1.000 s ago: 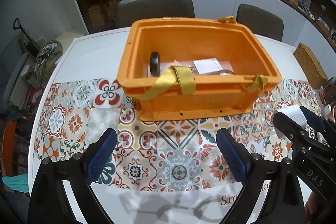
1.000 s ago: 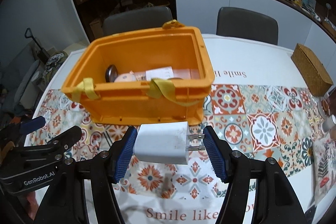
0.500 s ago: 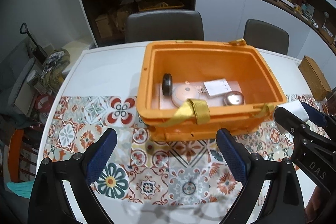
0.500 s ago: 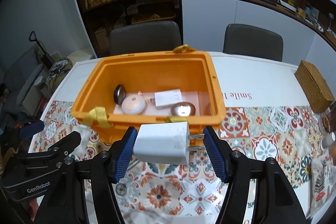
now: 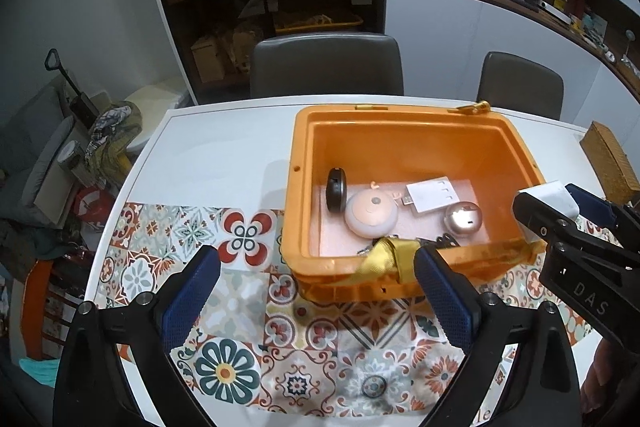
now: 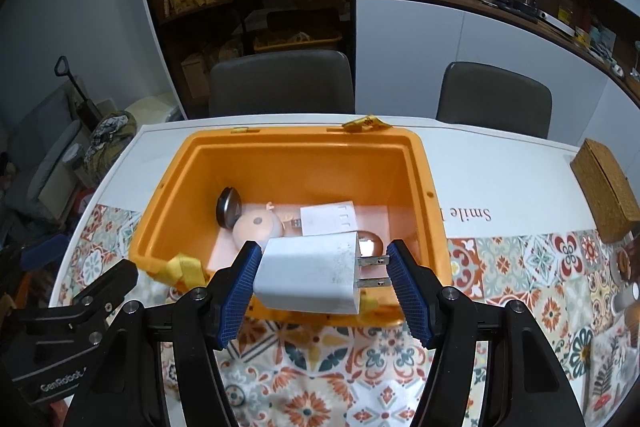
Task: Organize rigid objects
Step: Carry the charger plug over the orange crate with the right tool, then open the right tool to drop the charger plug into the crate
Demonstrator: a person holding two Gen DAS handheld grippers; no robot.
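Two grippers are up over the surface (image 5: 224,147), which is white with a patterned tile runner across it, and an orange bin (image 6: 416,179) sits on that runner with yellow straps draped over its near rim. Right gripper (image 6: 324,277) has its blue fingers (image 6: 240,291) clamped on a white charger (image 6: 308,277), one pad flat against the plug's back end and the other against the tips of its two metal prongs, so it's held lengthwise, prongs pointing to the right in the right wrist view. It hangs in the air at the bin's near wall, not inside yet as far as I can tell. The charger is a chunky rounded white block, a bit scuffed.

Left gripper (image 5: 316,291) is spread wide with nothing between its fingers, hovering over the runner just in front of the bin's left corner.

Down in the bin: a flat white card-like adapter (image 5: 434,195), a pinkish round puck (image 5: 372,213), a shiny metal round thing (image 5: 464,219), and a dark disc (image 5: 337,189) standing on edge against the left wall. A woven box (image 6: 606,195) sits off to the right.
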